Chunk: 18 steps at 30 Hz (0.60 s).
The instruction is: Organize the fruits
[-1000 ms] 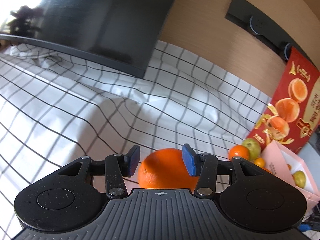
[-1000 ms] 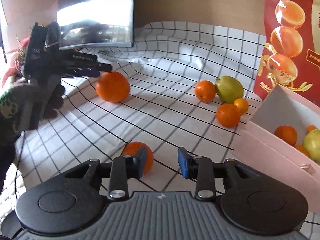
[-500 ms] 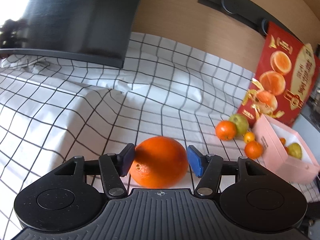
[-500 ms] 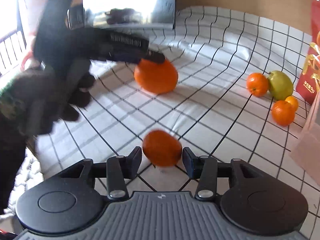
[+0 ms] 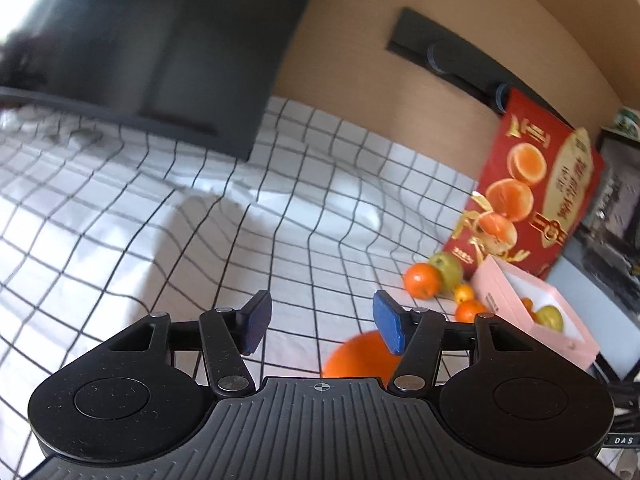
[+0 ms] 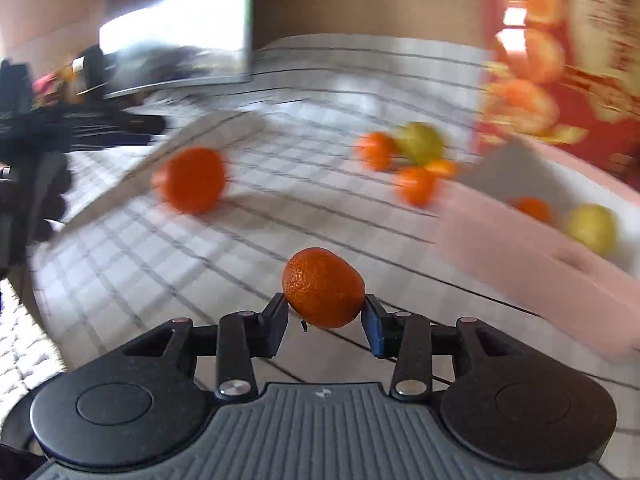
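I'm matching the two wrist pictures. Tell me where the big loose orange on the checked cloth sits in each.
Left wrist: big orange low, right of centre, half hidden.
Right wrist: it lies left of centre, blurred.
Shared landmark: pink box, at right in both.

White black-grid cloth [image 5: 120,216] carries a big orange [image 5: 356,356], three small oranges and a green fruit [image 5: 450,270], a pink box [image 5: 520,312], a red carton [image 5: 540,184].

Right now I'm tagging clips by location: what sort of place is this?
Probably a home desk or table in a living space: a checked cloth covers it, a dark monitor stands at the back against a wood-panel wall, beside a red orange gift box.
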Motion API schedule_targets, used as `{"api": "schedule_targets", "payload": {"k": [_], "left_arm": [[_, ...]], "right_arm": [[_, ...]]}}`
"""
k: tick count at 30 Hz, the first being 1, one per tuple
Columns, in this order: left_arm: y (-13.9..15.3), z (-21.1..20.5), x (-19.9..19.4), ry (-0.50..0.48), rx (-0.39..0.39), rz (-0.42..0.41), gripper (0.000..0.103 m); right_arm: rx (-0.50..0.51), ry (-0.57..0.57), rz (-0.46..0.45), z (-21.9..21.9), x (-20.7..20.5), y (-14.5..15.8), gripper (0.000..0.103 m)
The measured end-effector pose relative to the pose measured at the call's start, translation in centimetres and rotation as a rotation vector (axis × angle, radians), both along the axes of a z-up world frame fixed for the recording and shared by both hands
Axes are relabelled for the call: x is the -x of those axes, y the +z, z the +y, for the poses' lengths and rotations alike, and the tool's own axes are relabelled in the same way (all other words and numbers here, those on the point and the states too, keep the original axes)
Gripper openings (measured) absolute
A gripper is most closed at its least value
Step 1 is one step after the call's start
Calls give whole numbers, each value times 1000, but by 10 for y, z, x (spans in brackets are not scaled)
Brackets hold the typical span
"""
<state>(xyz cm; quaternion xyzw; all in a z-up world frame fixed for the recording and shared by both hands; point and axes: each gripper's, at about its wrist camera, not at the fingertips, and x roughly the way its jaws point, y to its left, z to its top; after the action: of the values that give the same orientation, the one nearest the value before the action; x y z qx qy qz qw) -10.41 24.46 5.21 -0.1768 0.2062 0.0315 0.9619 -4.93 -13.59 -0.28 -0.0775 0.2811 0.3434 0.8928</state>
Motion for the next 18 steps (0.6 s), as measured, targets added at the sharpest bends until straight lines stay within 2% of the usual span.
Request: {"api": "schedule_targets", "payload": {"k": [4, 6, 10, 13, 15, 18], "left_arm": [[-7, -4, -8, -84, 65, 10, 61], [-7, -16, -10, -132, 42, 13, 61], [-5, -48, -15, -128, -153, 72, 61], [-9, -67, -17, -119, -288, 110, 63], [-12, -77, -17, -127, -374, 118, 66], [-16, -86, -19, -159, -446, 133, 78]], "right_arm": [[52, -123, -46, -34, -5, -11, 40], [70, -155, -50, -43, -9, -18, 41], [49, -181, -38, -50, -15, -25, 55], [21, -191, -55, -54, -13, -23, 61], [6, -196, -53, -57, -12, -24, 65], [-12, -211, -18, -60, -16, -25, 69]]}}
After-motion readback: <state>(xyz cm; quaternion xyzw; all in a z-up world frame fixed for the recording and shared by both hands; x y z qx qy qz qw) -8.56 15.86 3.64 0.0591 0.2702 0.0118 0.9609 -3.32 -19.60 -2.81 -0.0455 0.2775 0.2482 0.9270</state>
